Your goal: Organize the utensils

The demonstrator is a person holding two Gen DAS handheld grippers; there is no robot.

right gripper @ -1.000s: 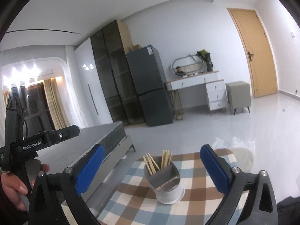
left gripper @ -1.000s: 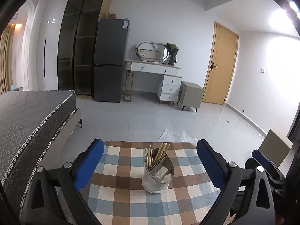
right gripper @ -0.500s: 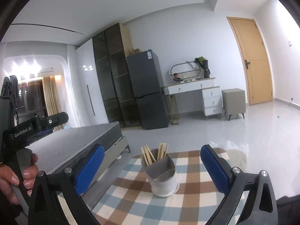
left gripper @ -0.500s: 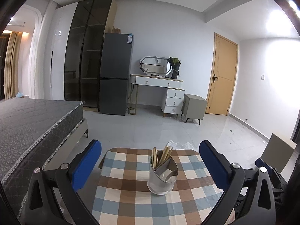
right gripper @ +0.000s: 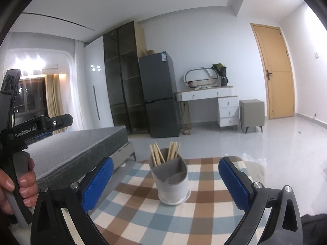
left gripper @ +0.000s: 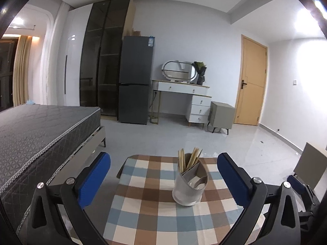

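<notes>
The small table, covered by a checked tablecloth [left gripper: 155,200], fills the lower middle of both wrist views, with a dark mattress [left gripper: 40,130] close along its left side and bare floor beyond its far edge. On the cloth stands the utensil holder [left gripper: 190,185], a pale, divided cup, upright and well in from the edges. Wooden chopsticks [left gripper: 189,159] stick up from its rear compartments, and something pale, perhaps a spoon, lies in the front compartment; it is too small to tell for sure.

The left gripper [left gripper: 163,175] and the right gripper [right gripper: 165,177] both hover short of the holder, each with its blue pads wide apart and nothing between them. A hand [right gripper: 18,185] grips the left tool's handle at the edge of the right wrist view.

No loose utensils show on the cloth, so the sorting looks largely done or the remaining pieces lie out of view.

The main risk is the holder itself: it is light, tall and top-heavy with chopsticks, so a pad brushing its rim could tip it and spill everything onto the floor. The cloth could also slide if a gripper drags across it. Pinching a single chopstick from a leaning bundle risks lifting its neighbours too.
</notes>
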